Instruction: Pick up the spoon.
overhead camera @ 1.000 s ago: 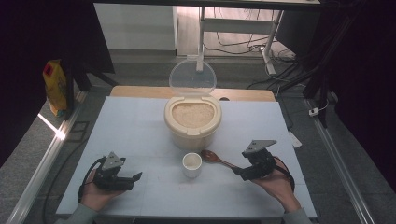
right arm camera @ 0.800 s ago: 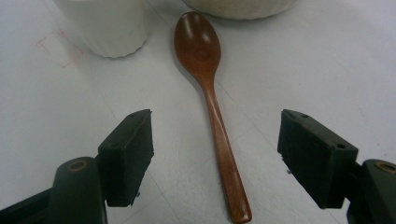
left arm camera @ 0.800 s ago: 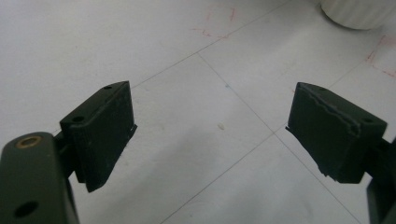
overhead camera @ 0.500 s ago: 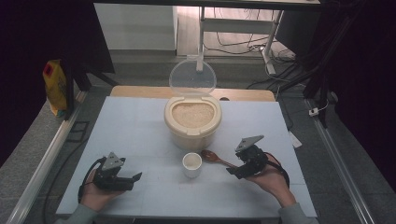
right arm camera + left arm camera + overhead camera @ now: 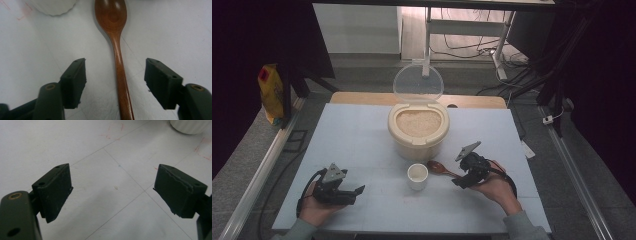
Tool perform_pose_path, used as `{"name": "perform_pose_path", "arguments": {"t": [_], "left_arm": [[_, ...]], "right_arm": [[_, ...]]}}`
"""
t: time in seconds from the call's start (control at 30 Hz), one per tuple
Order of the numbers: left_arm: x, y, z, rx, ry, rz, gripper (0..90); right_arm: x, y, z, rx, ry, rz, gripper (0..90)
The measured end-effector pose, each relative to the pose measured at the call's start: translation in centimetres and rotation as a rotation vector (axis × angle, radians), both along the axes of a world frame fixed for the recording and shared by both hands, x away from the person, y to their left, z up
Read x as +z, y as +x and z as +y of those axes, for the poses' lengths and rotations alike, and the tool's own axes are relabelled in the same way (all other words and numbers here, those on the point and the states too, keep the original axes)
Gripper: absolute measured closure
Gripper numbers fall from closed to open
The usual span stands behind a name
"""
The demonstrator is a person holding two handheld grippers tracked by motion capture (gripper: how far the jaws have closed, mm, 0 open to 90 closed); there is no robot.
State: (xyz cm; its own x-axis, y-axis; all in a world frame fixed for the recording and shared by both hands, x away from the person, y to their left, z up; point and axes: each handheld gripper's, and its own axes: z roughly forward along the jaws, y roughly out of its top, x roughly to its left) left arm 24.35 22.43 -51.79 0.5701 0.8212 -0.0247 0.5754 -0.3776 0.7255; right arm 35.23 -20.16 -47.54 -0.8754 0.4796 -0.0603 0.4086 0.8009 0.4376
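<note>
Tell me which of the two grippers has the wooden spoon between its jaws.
The right gripper: the wooden spoon lies on the table between its open jaws, which have just been closing, pads not touching. The left gripper has bare table between its jaws.

Closing tongs [image 5: 115, 83] straddle the wooden spoon's [image 5: 117, 50] handle, not touching it.

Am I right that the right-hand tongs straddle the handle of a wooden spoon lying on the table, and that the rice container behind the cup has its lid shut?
Not quite. The rice container has its clear lid standing open, with the rice uncovered, as the high view shows. The rest holds: the right tongs straddle the handle of the wooden spoon without gripping it, and the cup stands before the container.
</note>
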Motion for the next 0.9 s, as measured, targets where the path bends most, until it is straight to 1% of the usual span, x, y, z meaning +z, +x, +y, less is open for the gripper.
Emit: {"name": "perform_pose_path", "arguments": {"t": [0.03, 0.2, 0.23, 0.33, 0.6, 0.7, 0.8, 0.83, 0.9], "left_arm": [[0.0, 0.0, 0.0, -0.001, 0.001, 0.0, 14.2], [-0.1, 0.0, -0.1, -0.001, 0.002, 0.004, 14.1], [-0.1, 0.0, 0.0, 0.0, 0.003, 0.004, 14.1], [-0.1, 0.0, 0.0, 0.001, 0.0, 0.004, 14.1], [-0.1, 0.0, 0.0, 0.001, 0.004, 0.006, 14.1], [-0.2, 0.1, 0.0, 0.002, 0.004, 0.007, 14.1], [-0.2, 0.1, 0.1, 0.002, 0.003, 0.007, 14.1], [-0.2, 0.1, 0.1, 0.003, 0.003, 0.007, 14.1], [-0.2, 0.1, 0.1, 0.003, 0.004, 0.006, 14.1]], "right_arm": [[-0.1, 0.2, 0.0, 0.002, -0.001, 0.006, 39.1], [-0.6, 0.6, 0.1, 0.009, -0.016, 0.013, 41.5], [-0.8, 0.7, 0.1, 0.011, -0.022, 0.025, 42.4], [-1.0, 0.9, 0.2, 0.012, -0.029, 0.032, 43.9], [-1.2, 1.1, 0.2, 0.027, -0.042, 0.047, 48.6], [-1.4, 1.2, 0.2, 0.041, -0.054, 0.053, 51.3], [-1.5, 1.2, 0.3, 0.043, -0.06, 0.058, 52.5], [-1.6, 1.2, 0.3, 0.051, -0.074, 0.053, 53.4], [-1.7, 1.2, 0.3, 0.05, -0.079, 0.053, 54.0]]}}
